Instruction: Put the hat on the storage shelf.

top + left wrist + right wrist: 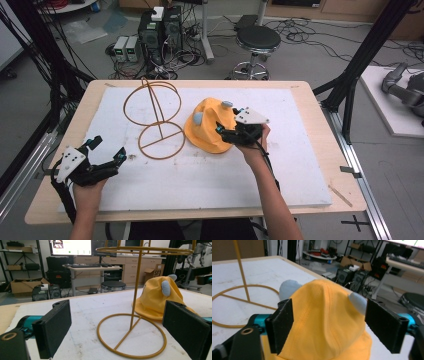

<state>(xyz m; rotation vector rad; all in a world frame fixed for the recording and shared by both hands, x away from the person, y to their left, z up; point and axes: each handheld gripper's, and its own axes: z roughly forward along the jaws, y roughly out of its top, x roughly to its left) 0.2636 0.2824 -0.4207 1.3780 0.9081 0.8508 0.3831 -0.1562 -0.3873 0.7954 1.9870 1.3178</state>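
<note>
A yellow wire stand [159, 117] [136, 290] with a round base and a ring on top rises at the white board's left middle. Just right of it lies a yellow hat [207, 130] [155, 302] [319, 305] with two grey-blue ears. My right gripper [229, 120] [329, 322] is open, its jaws standing on either side of the hat's crown, one beside each ear. My left gripper [110, 146] [117, 325] is open near the board's front left, pointing at the stand's base with nothing between its jaws.
The white foam board [200, 175] covers most of the wooden table [320, 115]. Beyond the far edge stand a black stool [257, 40] and computer boxes [160, 30] with cables. A grey robot arm [405, 87] lies on a platform at the right.
</note>
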